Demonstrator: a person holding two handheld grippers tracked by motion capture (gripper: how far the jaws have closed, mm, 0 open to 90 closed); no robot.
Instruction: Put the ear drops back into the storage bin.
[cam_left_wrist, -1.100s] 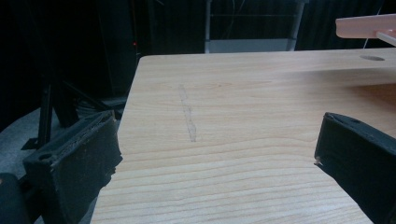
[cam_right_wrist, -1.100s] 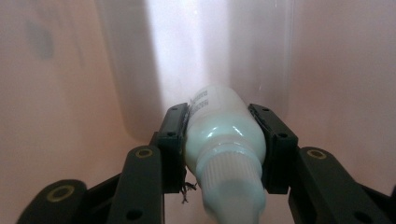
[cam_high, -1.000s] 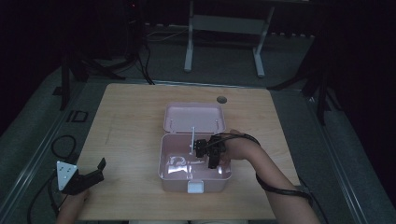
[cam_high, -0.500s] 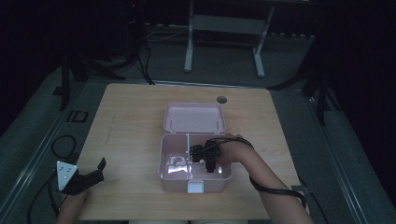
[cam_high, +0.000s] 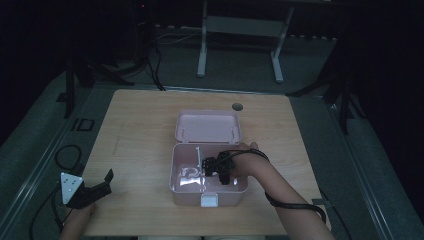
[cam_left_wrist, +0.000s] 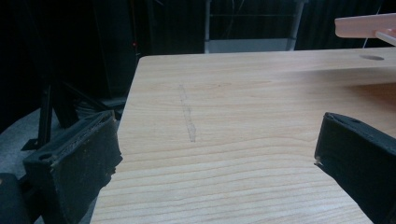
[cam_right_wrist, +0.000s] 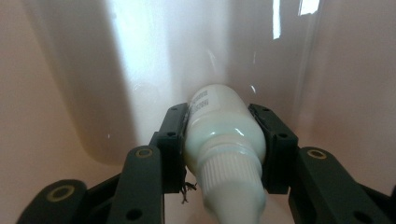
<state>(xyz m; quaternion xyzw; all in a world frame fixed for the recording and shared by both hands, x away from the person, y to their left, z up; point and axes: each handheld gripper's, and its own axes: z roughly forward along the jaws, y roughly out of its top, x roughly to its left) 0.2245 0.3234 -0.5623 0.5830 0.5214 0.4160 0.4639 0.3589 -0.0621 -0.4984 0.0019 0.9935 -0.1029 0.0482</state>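
Observation:
An open pink box (cam_high: 180, 186) sits mid-table with its lid (cam_high: 207, 126) propped up behind it. My right gripper (cam_high: 218, 170) reaches down inside the box. In the right gripper view that right gripper (cam_right_wrist: 223, 140) is shut on a small white bottle (cam_right_wrist: 224, 135) with a ribbed cap, pressed close to the pink box wall (cam_right_wrist: 56, 93). My left gripper (cam_high: 95, 187) rests at the table's front left corner. In the left gripper view its jaws stand wide apart over bare wood, holding nothing. A thin white item (cam_high: 190, 171) lies in the box's left part.
The wooden table (cam_high: 140, 130) has a round cable hole (cam_high: 236, 106) behind the box. A white latch (cam_high: 209, 200) sticks out at the box front. Cables trail on the floor at the left. A metal stand (cam_high: 240, 25) is beyond the table.
My right gripper has moved leftward and deeper into the box. The left gripper has stayed in place.

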